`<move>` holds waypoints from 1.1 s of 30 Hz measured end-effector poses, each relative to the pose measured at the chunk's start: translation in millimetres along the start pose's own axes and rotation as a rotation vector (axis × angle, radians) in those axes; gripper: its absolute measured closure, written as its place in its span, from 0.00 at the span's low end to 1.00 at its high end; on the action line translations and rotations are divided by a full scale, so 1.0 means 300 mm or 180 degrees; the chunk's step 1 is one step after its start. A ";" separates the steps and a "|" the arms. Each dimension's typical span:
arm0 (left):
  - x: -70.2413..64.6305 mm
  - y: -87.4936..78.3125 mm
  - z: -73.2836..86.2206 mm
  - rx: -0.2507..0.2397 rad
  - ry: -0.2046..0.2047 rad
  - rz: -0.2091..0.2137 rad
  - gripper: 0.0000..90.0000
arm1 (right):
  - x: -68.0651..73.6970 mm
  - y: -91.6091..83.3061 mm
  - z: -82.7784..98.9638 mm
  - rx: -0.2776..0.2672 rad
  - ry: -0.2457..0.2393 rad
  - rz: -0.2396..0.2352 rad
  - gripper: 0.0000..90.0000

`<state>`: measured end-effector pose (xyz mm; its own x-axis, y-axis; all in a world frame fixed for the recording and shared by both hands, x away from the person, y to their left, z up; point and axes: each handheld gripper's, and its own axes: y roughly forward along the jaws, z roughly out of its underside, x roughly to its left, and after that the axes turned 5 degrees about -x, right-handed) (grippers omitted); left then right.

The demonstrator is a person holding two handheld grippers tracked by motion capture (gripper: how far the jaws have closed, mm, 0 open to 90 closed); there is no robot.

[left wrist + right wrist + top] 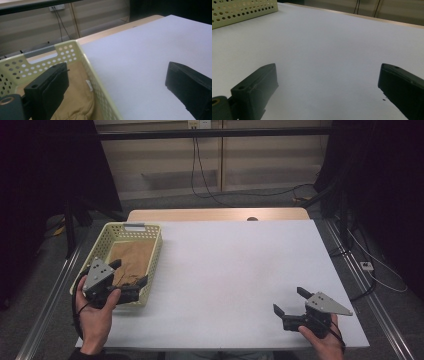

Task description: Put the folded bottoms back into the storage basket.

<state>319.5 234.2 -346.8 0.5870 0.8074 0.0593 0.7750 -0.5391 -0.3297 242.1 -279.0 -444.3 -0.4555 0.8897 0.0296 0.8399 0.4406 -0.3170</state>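
My left tongs hang wide open over the near end of the basket, at the table's left edge; one jaw is inside above the tan cloth, the other out over the rim, gripping nothing. The cloth lies folded in the basket's bottom. My right tongs hover wide open and empty over the bare near right of the table.
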 end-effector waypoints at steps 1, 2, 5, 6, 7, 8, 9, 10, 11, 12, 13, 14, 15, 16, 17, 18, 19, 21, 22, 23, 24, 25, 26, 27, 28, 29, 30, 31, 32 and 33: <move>-0.006 0.002 -0.002 0.0007 -0.0001 0.0015 0.05 | 0.000 0.000 0.000 0.0001 0.0000 0.0000 0.02; -0.010 0.006 -0.004 -0.0003 0.0002 0.0032 0.06 | 0.000 0.000 0.000 0.0003 -0.0001 -0.0003 0.03; -0.023 0.020 -0.008 0.0029 0.0018 0.0015 0.06 | 0.002 0.000 0.000 0.0008 0.0000 -0.0006 0.03; -0.027 0.026 -0.008 0.0044 0.0051 0.0013 0.06 | 0.002 0.000 0.000 0.0008 0.0000 -0.0007 0.03; -0.033 0.034 -0.009 0.0057 0.0046 0.0022 0.06 | 0.002 0.000 0.000 0.0007 0.0000 -0.0008 0.03; -0.037 0.043 -0.009 0.0061 0.0062 0.0055 0.06 | 0.001 0.001 0.000 0.0007 0.0000 -0.0008 0.03; -0.042 0.051 -0.010 0.0072 0.0060 0.0083 0.06 | 0.001 0.001 0.000 0.0008 0.0004 -0.0012 0.03; -0.047 0.058 -0.012 0.0071 0.0070 0.0097 0.06 | 0.001 0.002 0.000 0.0009 0.0006 -0.0012 0.03; -0.052 0.066 -0.013 0.0074 0.0086 0.0106 0.06 | 0.001 0.002 0.000 0.0007 0.0006 -0.0018 0.02; -0.059 0.076 -0.012 0.0073 0.0094 0.0125 0.06 | 0.001 0.001 0.000 0.0005 0.0006 -0.0022 0.02; -0.064 0.087 -0.012 0.0091 0.0126 0.0157 0.06 | 0.001 0.001 0.000 0.0005 0.0009 -0.0023 0.02; -0.064 0.087 -0.012 0.0091 0.0126 0.0157 0.06 | 0.001 0.001 0.000 0.0005 0.0009 -0.0023 0.02; -0.079 0.106 -0.012 0.0119 0.0153 0.0210 0.06 | 0.001 0.001 0.000 0.0006 0.0007 -0.0021 0.02; -0.087 0.115 -0.012 0.0116 0.0149 0.0234 0.06 | 0.001 0.001 0.000 0.0005 0.0005 -0.0021 0.02; -0.093 0.122 -0.014 0.0131 0.0168 0.0256 0.06 | 0.001 0.001 0.000 0.0006 0.0009 -0.0021 0.02; -0.100 0.129 -0.016 0.0150 0.0176 0.0270 0.06 | 0.001 0.001 0.000 0.0008 0.0010 -0.0022 0.02; -0.106 0.136 -0.017 0.0156 0.0193 0.0288 0.06 | 0.001 0.002 0.001 0.0009 0.0011 -0.0023 0.02; -0.119 0.150 -0.018 0.0159 0.0168 0.0339 0.06 | 0.001 0.002 0.000 0.0008 0.0010 -0.0024 0.02; -0.126 0.157 -0.019 0.0173 0.0170 0.0351 0.06 | 0.001 0.002 0.000 0.0008 0.0011 -0.0023 0.02; -0.133 0.164 -0.021 0.0176 0.0164 0.0362 0.06 | 0.001 0.002 0.001 0.0009 0.0011 -0.0022 0.02; -0.139 0.170 -0.023 0.0181 0.0174 0.0393 0.06 | 0.001 0.002 0.000 0.0010 0.0013 -0.0023 0.02; -0.147 0.178 -0.024 0.0163 0.0143 0.0435 0.06 | 0.001 0.002 0.000 0.0009 0.0011 -0.0023 0.02; -0.155 0.184 -0.026 0.0179 0.0133 0.0472 0.06 | 0.001 0.003 0.001 0.0009 0.0006 -0.0023 0.02; -0.162 0.192 -0.027 0.0182 0.0133 0.0507 0.06 | 0.001 0.003 0.000 0.0011 0.0012 -0.0023 0.02; -0.170 0.199 -0.028 0.0175 0.0145 0.0512 0.06 | 0.001 0.003 0.000 0.0009 0.0006 -0.0025 0.02; -0.177 0.206 -0.028 0.0173 0.0161 0.0519 0.06 | 0.002 0.003 0.000 0.0009 0.0010 -0.0025 0.02; -0.183 0.212 -0.027 0.0184 0.0154 0.0533 0.06 | 0.002 0.003 0.000 0.0007 0.0004 -0.0025 0.02; -0.190 0.220 -0.025 0.0197 0.0149 0.0557 0.06 | 0.002 0.002 0.000 0.0008 0.0010 -0.0027 0.02; -0.199 0.229 -0.021 0.0188 0.0145 0.0575 0.06 | 0.002 0.002 0.000 0.0005 0.0008 -0.0029 0.02; -0.206 0.236 -0.018 0.0230 0.0182 0.0580 0.06 | 0.001 0.002 0.000 0.0003 0.0008 -0.0030 0.02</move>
<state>339.3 144.9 -368.8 0.7300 0.6820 0.0452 0.6371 -0.6549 -0.4065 242.3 -278.4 -444.5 -0.4627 0.8858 0.0348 0.8353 0.4487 -0.3177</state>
